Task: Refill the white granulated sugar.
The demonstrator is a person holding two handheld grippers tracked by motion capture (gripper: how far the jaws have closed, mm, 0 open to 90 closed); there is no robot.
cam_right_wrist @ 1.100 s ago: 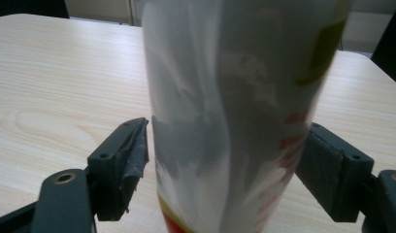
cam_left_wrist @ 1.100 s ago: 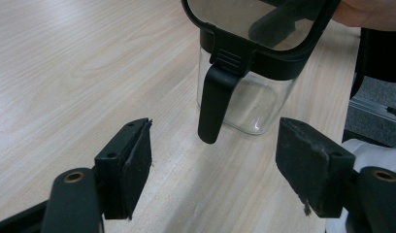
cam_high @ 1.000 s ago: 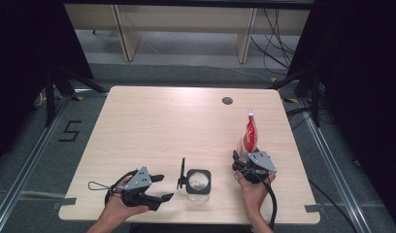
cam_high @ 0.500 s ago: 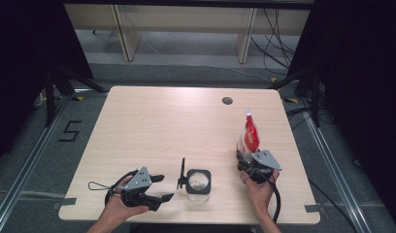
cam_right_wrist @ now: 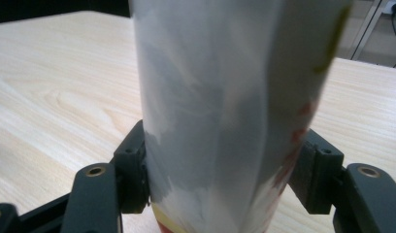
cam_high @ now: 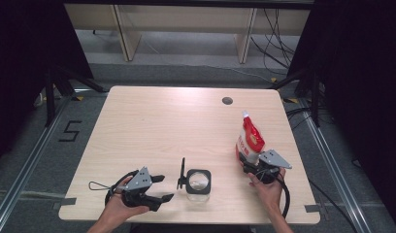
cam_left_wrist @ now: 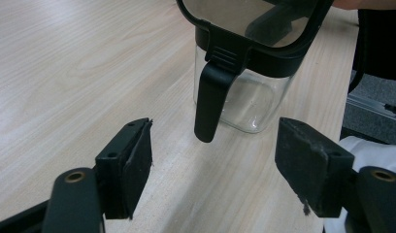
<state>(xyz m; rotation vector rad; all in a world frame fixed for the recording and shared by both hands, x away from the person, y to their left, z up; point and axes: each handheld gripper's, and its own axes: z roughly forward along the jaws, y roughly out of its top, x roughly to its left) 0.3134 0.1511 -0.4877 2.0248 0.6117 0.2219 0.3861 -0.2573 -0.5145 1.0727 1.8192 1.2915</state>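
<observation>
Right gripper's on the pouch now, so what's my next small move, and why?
Probably lift the red and white pouch a little and carry it toward the glass jar. The right gripper has just closed, both pads pressing the pouch's sides, and it stands upright. The left gripper waits open by the jar's latch.

a light wooden table (cam_high: 152,126) carries a clear lidded jar (cam_high: 198,182) and a red-white pouch (cam_high: 249,141).

A pale wooden table (cam_high: 162,126) bears a dark grommet hole (cam_high: 227,101).
</observation>
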